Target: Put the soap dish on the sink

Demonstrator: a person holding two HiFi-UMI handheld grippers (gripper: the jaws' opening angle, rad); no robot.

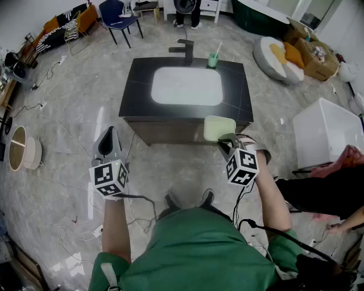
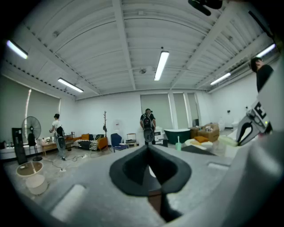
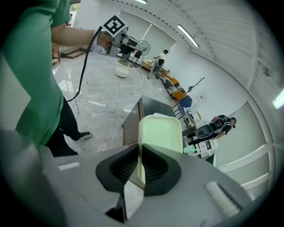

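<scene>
A pale green soap dish [image 1: 219,128] [image 3: 159,133] is held over the front right edge of the dark sink counter [image 1: 136,79], with my right gripper [image 1: 227,146] [image 3: 140,166] shut on its near rim. The white basin [image 1: 186,86] lies in the middle of the counter, with a black tap [image 1: 183,50] behind it. My left gripper [image 1: 107,143] [image 2: 148,170] is shut with nothing between its jaws, to the left of the counter's front, pointing level across the room.
A green cup [image 1: 213,59] with a toothbrush stands at the counter's back right. A white box [image 1: 324,133] is to the right, a blue chair [image 1: 118,17] at the back, cables [image 1: 136,199] on the floor. People stand far off [image 2: 147,126].
</scene>
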